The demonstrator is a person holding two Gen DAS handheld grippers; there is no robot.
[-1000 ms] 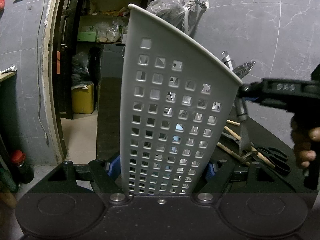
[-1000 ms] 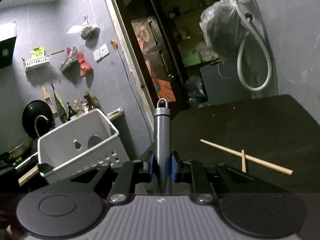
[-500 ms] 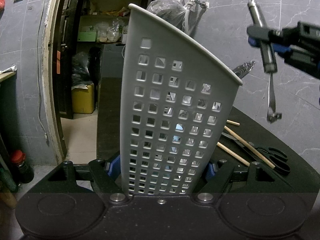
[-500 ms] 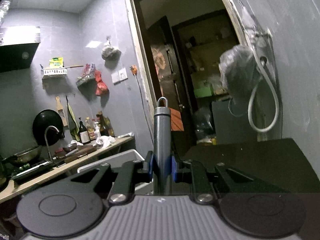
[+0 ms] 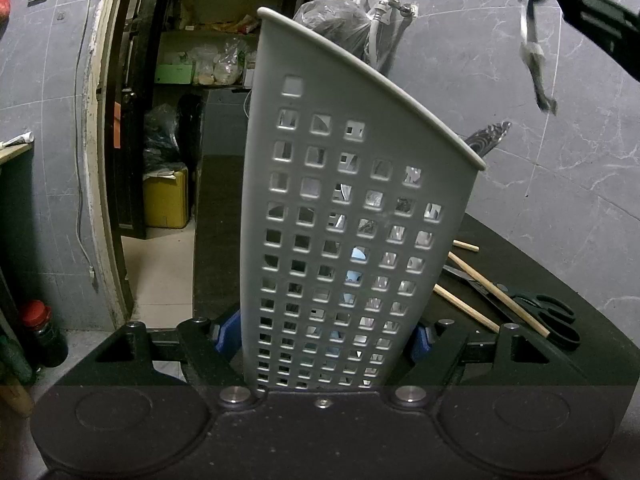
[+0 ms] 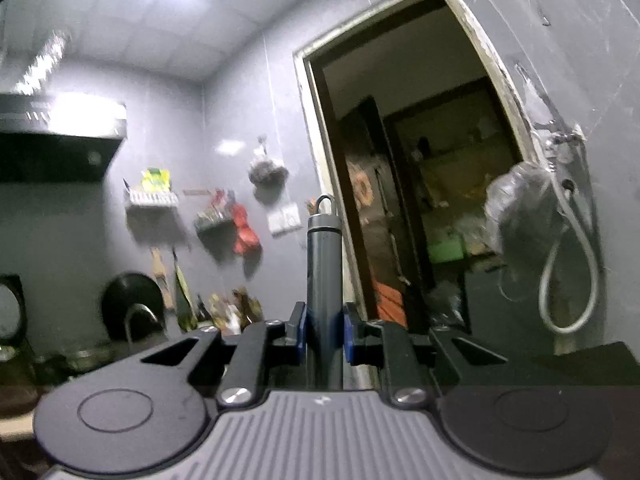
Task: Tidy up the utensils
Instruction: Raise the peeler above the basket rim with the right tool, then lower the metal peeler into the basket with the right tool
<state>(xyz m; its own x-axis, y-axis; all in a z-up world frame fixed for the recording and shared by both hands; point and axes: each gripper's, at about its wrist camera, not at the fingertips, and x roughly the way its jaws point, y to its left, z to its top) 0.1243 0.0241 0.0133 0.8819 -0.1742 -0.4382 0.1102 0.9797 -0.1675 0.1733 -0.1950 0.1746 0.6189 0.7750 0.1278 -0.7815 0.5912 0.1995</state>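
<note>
The left gripper (image 5: 324, 340) clamps its fingers (image 5: 226, 330) against both sides of a grey perforated utensil holder (image 5: 344, 216), held upright over the dark surface (image 5: 592, 360). Through its square holes, metal utensils show dimly inside, and a patterned blade tip (image 5: 486, 138) sticks up past the rim on the right. Right of the holder, wooden chopsticks (image 5: 496, 292) and black scissors (image 5: 554, 314) lie on the surface. The right gripper (image 6: 324, 334) grips a metal-handled utensil (image 6: 324, 280) upright, high above the holder's right side.
</note>
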